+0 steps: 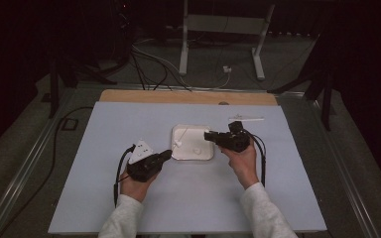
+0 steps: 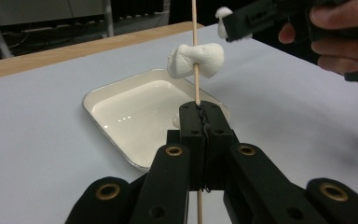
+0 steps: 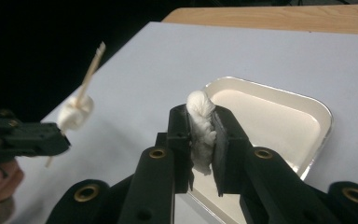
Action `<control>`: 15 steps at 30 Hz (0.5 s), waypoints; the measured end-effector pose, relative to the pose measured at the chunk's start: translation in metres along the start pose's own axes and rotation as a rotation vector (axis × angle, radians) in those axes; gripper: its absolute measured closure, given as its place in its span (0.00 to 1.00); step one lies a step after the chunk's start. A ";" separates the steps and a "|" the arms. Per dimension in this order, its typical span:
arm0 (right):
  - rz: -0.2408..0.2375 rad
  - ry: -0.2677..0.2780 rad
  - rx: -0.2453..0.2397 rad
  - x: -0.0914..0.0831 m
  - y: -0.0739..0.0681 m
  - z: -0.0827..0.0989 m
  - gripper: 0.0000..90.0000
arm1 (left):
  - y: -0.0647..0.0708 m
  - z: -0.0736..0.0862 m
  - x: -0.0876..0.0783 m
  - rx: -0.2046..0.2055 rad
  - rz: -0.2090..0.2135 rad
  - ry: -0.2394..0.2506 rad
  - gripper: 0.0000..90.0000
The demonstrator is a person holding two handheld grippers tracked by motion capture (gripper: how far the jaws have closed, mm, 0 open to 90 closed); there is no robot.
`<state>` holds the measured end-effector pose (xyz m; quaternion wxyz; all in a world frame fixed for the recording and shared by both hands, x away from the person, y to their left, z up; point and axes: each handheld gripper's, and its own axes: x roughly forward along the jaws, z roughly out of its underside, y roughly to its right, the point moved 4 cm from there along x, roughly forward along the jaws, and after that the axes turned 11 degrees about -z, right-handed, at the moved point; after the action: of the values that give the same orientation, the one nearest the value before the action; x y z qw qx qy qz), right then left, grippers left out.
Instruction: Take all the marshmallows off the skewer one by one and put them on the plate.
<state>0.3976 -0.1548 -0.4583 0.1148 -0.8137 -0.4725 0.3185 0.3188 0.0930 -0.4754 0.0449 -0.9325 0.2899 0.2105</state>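
The left gripper (image 2: 200,116) has its fingers (image 2: 189,123) pressed together on a thin wooden skewer (image 2: 196,32), which rises straight up from between them. A marshmallow (image 2: 196,60) is threaded on the skewer a short way above the fingertips, pinched in at the middle where the stick passes through it. In the right gripper view the same skewer (image 3: 89,74) and its marshmallow (image 3: 76,113) stand off to the left of the right gripper's fingers, above the tip of the left gripper (image 3: 51,135).

The right gripper (image 3: 201,121) has its fingers (image 3: 179,135) closed on a second marshmallow (image 3: 201,130), squashed flat between the pads, with its top bulging out above the fingertips. From the left gripper's side, this one (image 2: 223,21) sits up and to the right of the skewer's marshmallow, near it but apart.

A shallow white tray (image 2: 121,93) lies on the pale blue worktop (image 1: 104,198) just beyond and below both pairs of fingers. In the high view the tray (image 1: 192,157) sits between the two grippers, the left gripper (image 1: 166,154) at its near left corner and the right gripper (image 1: 209,135) over its right edge.
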 end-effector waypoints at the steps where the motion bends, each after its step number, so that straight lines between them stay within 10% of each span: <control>1: 0.003 -0.003 0.000 0.001 0.000 0.001 0.88 | -0.001 0.000 0.000 0.000 -0.005 -0.002 1.00; 15: 0.054 -0.053 -0.002 0.017 0.011 0.013 0.88 | -0.003 -0.001 -0.001 -0.019 0.009 -0.001 1.00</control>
<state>0.4033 -0.1481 -0.4809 0.0931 -0.8175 -0.4536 0.3424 0.3201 0.0958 -0.4742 0.0352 -0.9315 0.2920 0.2139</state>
